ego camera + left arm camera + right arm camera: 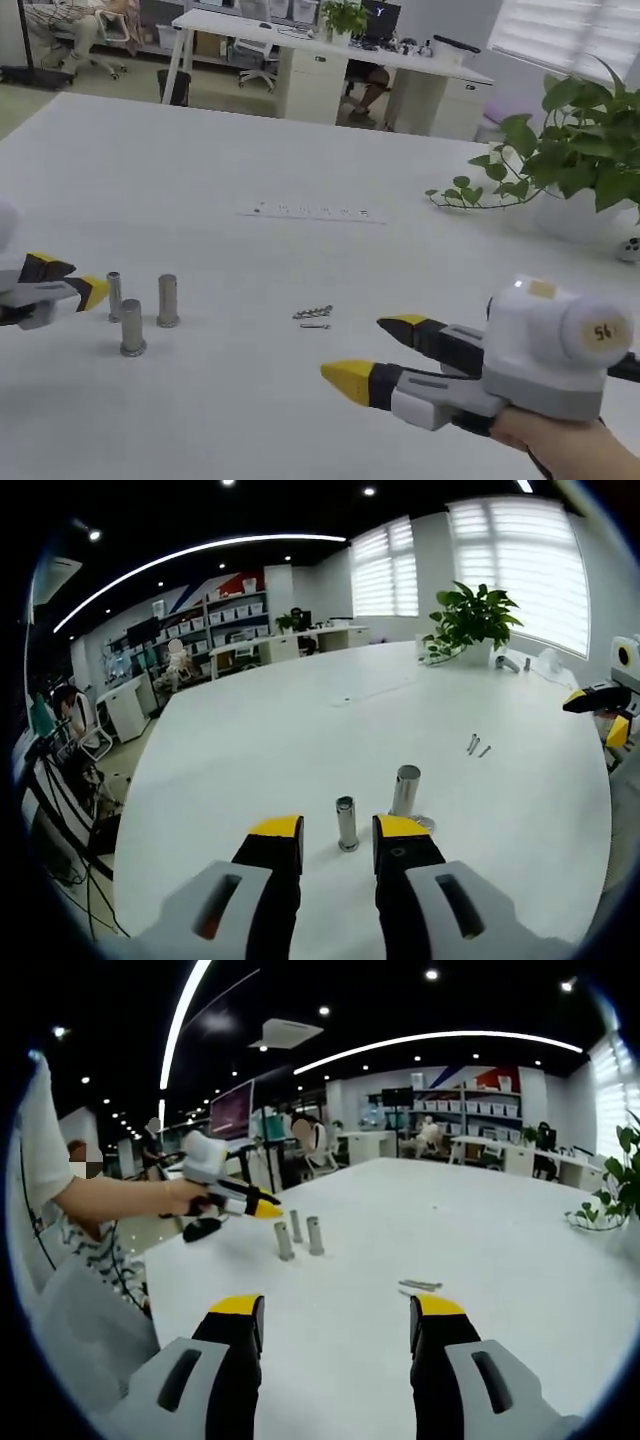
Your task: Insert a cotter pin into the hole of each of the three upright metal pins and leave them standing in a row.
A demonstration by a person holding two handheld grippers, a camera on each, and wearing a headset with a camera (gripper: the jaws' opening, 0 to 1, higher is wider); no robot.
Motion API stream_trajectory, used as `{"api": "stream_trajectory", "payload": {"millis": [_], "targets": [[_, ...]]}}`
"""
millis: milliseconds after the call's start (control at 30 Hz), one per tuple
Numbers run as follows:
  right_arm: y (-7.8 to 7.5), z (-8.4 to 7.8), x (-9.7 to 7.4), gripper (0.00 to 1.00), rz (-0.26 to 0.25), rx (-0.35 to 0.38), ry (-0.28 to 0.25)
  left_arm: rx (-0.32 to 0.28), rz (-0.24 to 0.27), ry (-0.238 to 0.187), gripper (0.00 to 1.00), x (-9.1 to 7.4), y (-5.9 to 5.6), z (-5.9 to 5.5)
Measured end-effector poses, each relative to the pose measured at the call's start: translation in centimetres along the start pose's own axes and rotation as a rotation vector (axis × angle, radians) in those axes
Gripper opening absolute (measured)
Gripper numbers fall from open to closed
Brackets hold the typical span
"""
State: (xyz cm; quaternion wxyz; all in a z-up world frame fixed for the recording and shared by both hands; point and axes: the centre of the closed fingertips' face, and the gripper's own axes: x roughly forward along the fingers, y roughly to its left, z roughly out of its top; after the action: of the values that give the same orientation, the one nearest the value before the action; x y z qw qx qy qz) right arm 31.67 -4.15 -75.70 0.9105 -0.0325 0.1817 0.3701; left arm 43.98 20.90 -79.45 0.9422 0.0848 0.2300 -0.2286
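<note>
3 upright pins [132, 325] stand near narrow left hand-held gripper [88, 279], well clear of wide right hand-held gripper [351, 347].

Smooth matt white counter [300, 160]; three satin grey metal pins [167, 300]; small bright metal cotter pins [313, 314]; matt plastic fingers [350, 378].

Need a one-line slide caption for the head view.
Open left gripper beside three upright metal pins; open right gripper short of loose cotter pins on white table.
</note>
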Motion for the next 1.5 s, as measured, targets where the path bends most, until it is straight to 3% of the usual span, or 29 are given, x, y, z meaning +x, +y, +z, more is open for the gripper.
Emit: {"api": "stream_trajectory", "payload": {"millis": [400, 867, 1300, 1500], "targets": [[-0.1, -0.3, 0.4, 0.60, -0.013, 0.012, 0.010, -0.004, -0.030, 0.015, 0.20, 2.2, -0.2, -1.0], [-0.3, -0.6, 0.7, 0.60, -0.029, 0.008, 0.023, 0.019, -0.072, -0.013, 0.08, 3.1, -0.6, -0.7], [-0.5, -0.5, 0.9, 0.61, -0.045, 0.000, 0.025, -0.024, -0.057, 0.007, 0.07, 2.3, 0.0, -1.1], [-0.5, -0.6, 1.1, 0.61, -0.035, -0.011, 0.032, -0.024, -0.040, 0.011, 0.07, 0.7, 0.0, -0.6]]}}
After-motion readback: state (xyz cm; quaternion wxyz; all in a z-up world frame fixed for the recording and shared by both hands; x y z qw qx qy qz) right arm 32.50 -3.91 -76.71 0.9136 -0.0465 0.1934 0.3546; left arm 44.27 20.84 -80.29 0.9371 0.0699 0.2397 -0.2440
